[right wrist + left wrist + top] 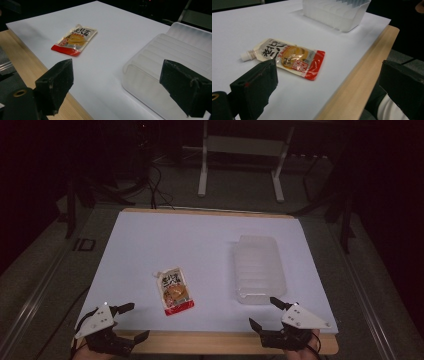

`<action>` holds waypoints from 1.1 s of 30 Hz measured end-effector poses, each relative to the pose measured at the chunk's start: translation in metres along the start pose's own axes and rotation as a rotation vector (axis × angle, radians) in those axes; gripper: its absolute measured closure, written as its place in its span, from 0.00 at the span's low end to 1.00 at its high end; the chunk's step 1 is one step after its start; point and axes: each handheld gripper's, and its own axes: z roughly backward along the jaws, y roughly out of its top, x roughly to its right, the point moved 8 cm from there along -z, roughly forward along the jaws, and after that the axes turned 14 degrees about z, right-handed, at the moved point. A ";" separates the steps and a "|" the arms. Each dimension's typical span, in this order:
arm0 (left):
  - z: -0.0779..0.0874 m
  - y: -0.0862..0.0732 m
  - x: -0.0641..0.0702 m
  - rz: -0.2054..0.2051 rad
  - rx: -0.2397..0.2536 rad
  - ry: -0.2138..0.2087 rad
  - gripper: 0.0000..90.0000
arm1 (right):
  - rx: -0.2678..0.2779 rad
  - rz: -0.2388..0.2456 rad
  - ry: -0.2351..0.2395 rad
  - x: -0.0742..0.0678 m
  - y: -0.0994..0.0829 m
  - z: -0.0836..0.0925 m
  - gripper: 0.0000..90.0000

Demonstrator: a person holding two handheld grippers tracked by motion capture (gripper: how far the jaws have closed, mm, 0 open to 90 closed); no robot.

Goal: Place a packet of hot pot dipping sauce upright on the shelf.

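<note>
A sauce pouch (173, 290), cream and orange with a red bottom and a small white spout, lies flat on the white sheet (200, 240) near the front middle. To its right stands a clear ribbed plastic container (259, 268), with nothing inside. My left gripper (140, 320) hovers open at the front left corner, its jaws wide apart and pointing toward the pouch (287, 57). My right gripper (261, 310) is open at the front right, just short of the container's near end (155, 82). Nothing sits between either pair of jaws.
The white sheet covers a wooden tabletop whose bare front edge (200, 342) shows between the two hands. Behind the table, a white metal stand (240, 145) and dark cables (155, 185) are on the floor. The room around is dim.
</note>
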 end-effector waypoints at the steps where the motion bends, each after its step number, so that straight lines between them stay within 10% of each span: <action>1: -0.002 0.001 -0.003 0.006 -0.006 -0.004 0.04 | 0.000 0.000 0.000 0.000 0.000 0.000 0.13; 33: -0.075 0.045 -0.058 -0.010 -0.029 -0.004 0.13 | 0.070 0.009 0.009 -0.006 0.011 0.004 0.12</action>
